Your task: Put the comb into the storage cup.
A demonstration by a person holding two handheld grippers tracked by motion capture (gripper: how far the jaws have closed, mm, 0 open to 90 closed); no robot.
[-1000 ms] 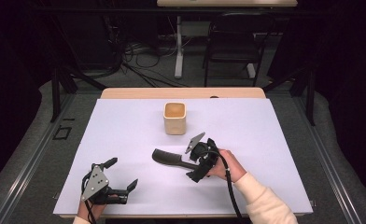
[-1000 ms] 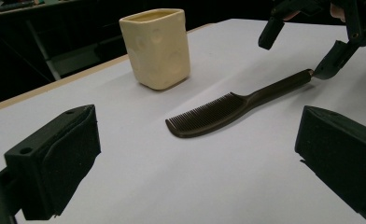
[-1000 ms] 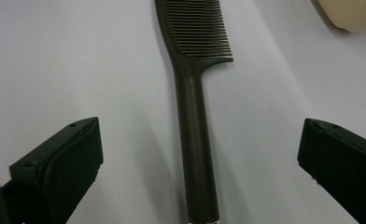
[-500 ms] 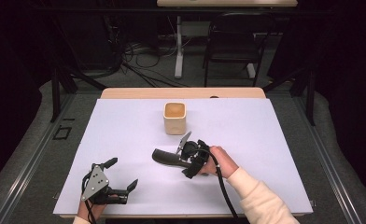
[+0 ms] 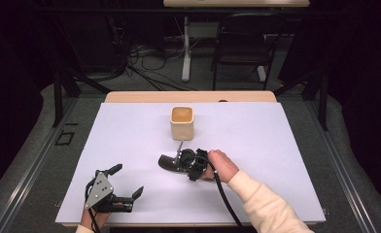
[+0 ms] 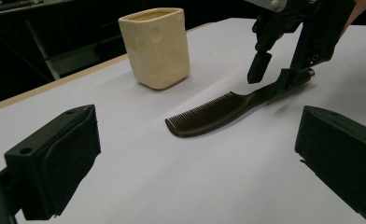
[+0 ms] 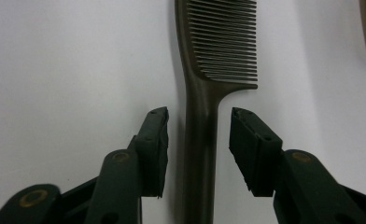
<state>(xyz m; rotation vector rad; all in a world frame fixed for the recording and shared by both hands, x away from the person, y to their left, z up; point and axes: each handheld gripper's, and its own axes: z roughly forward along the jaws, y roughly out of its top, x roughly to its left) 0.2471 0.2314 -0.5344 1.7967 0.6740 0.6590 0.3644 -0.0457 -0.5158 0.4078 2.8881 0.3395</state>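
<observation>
From the high view the right claw [image 5: 181, 160] has slid leftward onto the comb [image 5: 168, 163] lying mid-desk [image 5: 276, 145] at 6 o'clock of the cup [image 5: 181, 121], the left claw [image 5: 125, 187] idling released; the right gripper view shows its jaws, just closing, straddling the handle [image 7: 200, 140] but not clenched, so a pickup looks imminent.

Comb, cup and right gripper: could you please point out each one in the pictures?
comb [image 6: 204, 116], left gripper view, on the row of teeth.
cup [image 5: 181, 122], high view, on its front wall.
right gripper [image 7: 198, 149], right gripper view, midway between its fingertips, over the comb's handle.
</observation>
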